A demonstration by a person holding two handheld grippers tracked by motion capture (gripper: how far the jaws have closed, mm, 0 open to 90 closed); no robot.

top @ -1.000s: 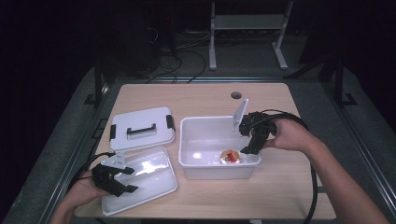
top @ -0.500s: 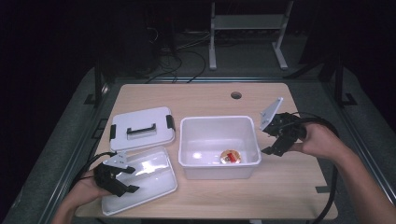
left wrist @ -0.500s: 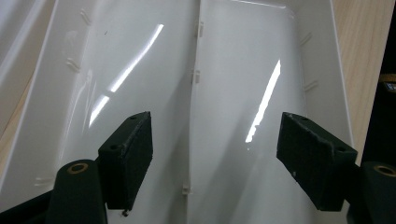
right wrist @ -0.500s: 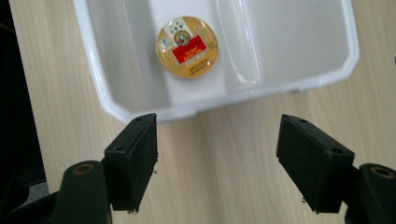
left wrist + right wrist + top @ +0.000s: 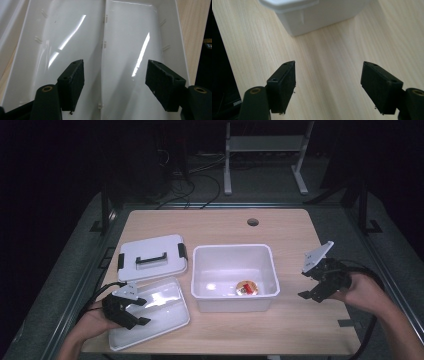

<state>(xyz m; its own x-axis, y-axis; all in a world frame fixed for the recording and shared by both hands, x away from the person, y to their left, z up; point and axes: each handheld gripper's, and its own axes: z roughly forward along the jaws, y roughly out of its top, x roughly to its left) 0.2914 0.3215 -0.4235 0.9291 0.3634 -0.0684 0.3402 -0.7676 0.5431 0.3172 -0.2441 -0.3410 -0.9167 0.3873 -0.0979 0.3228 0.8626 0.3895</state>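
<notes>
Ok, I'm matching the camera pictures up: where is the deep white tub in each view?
High view: deep white tub at the table's centre.
Left gripper view: looks down on the shallow tray.
Right gripper view: tub's corner at top centre.
Shared landmark: wooden tabletop.

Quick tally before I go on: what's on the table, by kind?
White tub: 1
White lid with black handle: 1
Shallow white tray: 1
Small round red-and-yellow item in the tub: 1
Total: 4

Glossy white plastic tray (image 5: 130, 50), wooden table (image 5: 220, 227)
</notes>
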